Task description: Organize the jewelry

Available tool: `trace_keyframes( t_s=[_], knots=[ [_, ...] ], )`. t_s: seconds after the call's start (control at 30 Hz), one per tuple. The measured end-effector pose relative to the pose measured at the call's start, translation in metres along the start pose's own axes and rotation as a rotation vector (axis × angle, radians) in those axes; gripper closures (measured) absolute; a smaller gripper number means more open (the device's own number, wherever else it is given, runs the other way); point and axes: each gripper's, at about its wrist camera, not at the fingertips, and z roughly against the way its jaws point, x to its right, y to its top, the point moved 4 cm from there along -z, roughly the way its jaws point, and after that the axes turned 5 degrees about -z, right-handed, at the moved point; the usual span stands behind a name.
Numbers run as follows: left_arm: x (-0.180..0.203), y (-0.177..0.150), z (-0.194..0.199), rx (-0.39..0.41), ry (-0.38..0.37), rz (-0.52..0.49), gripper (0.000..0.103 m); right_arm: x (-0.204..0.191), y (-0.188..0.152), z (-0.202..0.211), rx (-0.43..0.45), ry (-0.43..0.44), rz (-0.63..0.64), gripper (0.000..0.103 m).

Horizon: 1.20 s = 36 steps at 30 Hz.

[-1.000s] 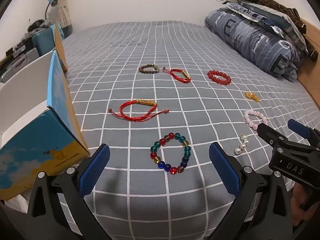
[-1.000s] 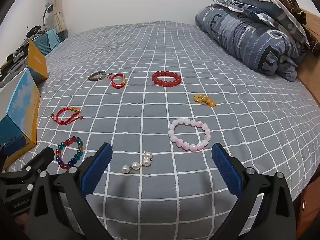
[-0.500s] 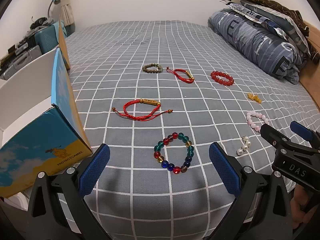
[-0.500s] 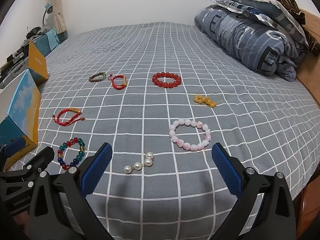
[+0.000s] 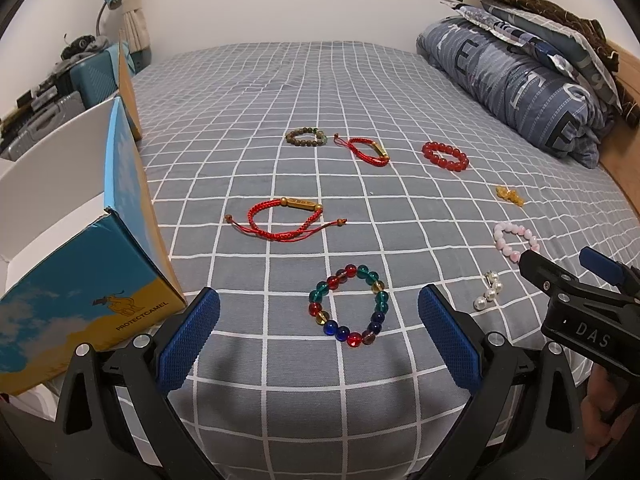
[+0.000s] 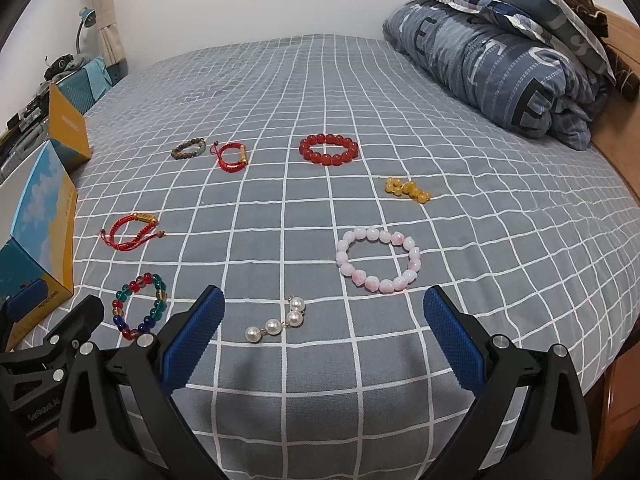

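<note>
Not much has changed from a second ago: both views have drifted a touch lower and closer to the bed, so the jewelry sits slightly further up the frame, and nothing on the sheet has been touched

Left gripper (image 5: 319, 342) has its jaws spread wide and empty, and the multicolor bead bracelet (image 5: 349, 305) lies flat on the checked bedsheet (image 5: 280, 80) just ahead of the fingers, pretty much centered in the gap. It's a round loop so there's no real long axis to line up with; any pinch across one side of the ring should work. I'd say that's the left hand's obvious first pick, since the open blue box (image 5: 92, 280) sits right beside it on the left, presumably the place everything goes

Right gripper (image 6: 322, 332) is also wide open and holding nothing. The pearl piece (image 6: 276, 322) is closest to it, lying just ahead and a bit left of center, nearer the left pad (image 6: 192, 336). Its long axis runs diagonally, low-left to upper-right, so the jaws would close roughly along it unless the wrist turns a bit. The pink bead bracelet (image 6: 378, 260) lies a little further out, right of center

The rest is well apart from both tools: red cord bracelet (image 5: 286, 220) mid-bed on the left side, then a far row of brown bead bracelet (image 5: 306, 137), second red cord bracelet (image 5: 368, 152) and red bead bracelet (image 5: 445, 156), plus the amber beads (image 6: 407, 191) off to the right

Nothing's been sorted yet as far as I can tell; can't see into the box
</note>
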Motion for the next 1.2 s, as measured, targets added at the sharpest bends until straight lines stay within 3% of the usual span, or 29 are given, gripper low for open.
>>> trace_keyframes(
  t_s=[1.2],
  knots=[
    [-0.0033,-0.0020,-0.0018,-0.044,0.010,0.015,0.006,-0.0052,-0.0033,-0.0023,-0.036,-0.007,0.018,0.007]
  ],
)
